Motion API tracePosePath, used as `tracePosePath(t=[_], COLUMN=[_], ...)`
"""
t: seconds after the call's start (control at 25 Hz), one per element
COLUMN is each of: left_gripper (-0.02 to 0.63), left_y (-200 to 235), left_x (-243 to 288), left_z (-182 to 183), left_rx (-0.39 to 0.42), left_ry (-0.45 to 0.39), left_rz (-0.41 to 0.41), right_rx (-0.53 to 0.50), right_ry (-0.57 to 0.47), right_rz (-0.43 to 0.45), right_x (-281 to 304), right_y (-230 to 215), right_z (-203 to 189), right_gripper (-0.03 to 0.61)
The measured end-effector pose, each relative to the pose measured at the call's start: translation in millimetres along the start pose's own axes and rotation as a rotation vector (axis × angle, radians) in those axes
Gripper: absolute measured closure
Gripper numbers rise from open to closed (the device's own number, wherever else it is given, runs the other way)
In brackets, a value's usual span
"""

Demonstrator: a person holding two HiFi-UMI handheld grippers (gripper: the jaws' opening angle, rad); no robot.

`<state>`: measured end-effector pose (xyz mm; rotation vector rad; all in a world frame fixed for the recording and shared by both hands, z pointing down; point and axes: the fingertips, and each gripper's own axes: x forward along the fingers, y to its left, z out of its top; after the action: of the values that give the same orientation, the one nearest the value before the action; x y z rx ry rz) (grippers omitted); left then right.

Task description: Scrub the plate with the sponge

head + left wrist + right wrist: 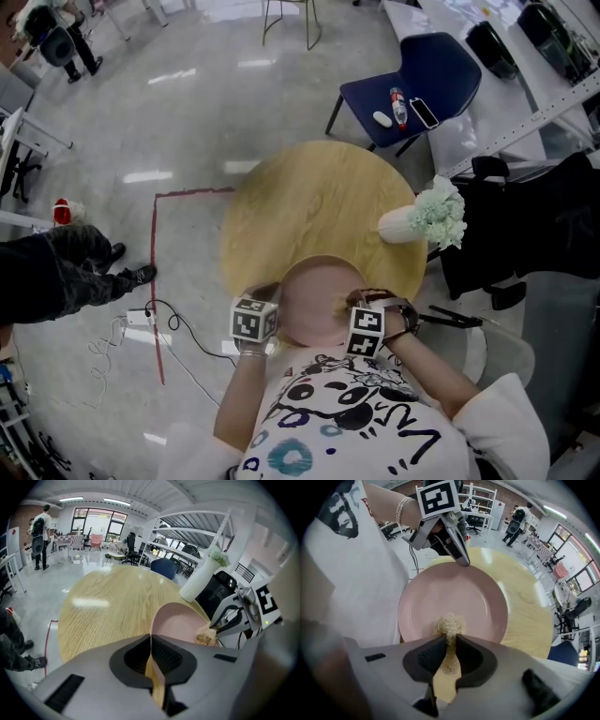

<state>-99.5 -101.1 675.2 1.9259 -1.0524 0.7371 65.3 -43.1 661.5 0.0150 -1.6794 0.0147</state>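
Open lab-office; metal shelving (183, 535), office chairs (130, 542), polished floor (141, 112)

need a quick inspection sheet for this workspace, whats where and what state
surface: round wooden table
job's things: pink plate at the table's near edge; sponge at the plate's right side
clutter: white vase of pale flowers at the table's right edge
grippers: left gripper shut on the plate's rim; right gripper shut on the sponge
cables: cables and a power strip on the floor, left of the table
surroundings: blue chair holding small items beyond the table; red tape line on the floor; a person's legs at left
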Motion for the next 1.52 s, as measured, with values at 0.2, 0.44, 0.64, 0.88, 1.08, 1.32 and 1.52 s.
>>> tracePosePath(t=[0.2, 0.44, 0.64, 0.88, 1.08, 1.32, 1.52], left_gripper=[0.592, 0.592, 0.592, 0.592, 0.591, 0.591, 0.592], left_y=[1, -3, -2, -1, 1, 2, 2], left_x=[-1, -1, 0, -7, -10, -10, -11], left_z=[-1, 4, 0, -5, -8, -9, -7], left_rx=[-0.002, -0.010, -0.040, -0.078, -0.126, -0.134, -0.150], left_ry=[0.009, -0.011, -0.021, -0.027, -0.049, -0.068, -0.089], left_rz=[0.011, 0.009, 0.005, -0.006, -0.018, -0.002, 0.018], right_rx=[-0.029, -0.044, -0.027, 0.032, 0.081, 0.107, 0.128], right_ry=[-0.044, -0.130, -0.187, -0.215, -0.228, -0.216, -0.192], right_rz=[0.065, 0.111, 0.084, 0.007, -0.039, -0.088, -0.114], right_x=[2, 8, 13, 14, 15, 21, 16], right_y=[31, 52, 40, 5, -28, -57, -71], right_z=[20, 60, 94, 106, 106, 100, 86], right_gripper=[0.506, 0.508, 0.509, 0.511, 0.511, 0.512, 0.512])
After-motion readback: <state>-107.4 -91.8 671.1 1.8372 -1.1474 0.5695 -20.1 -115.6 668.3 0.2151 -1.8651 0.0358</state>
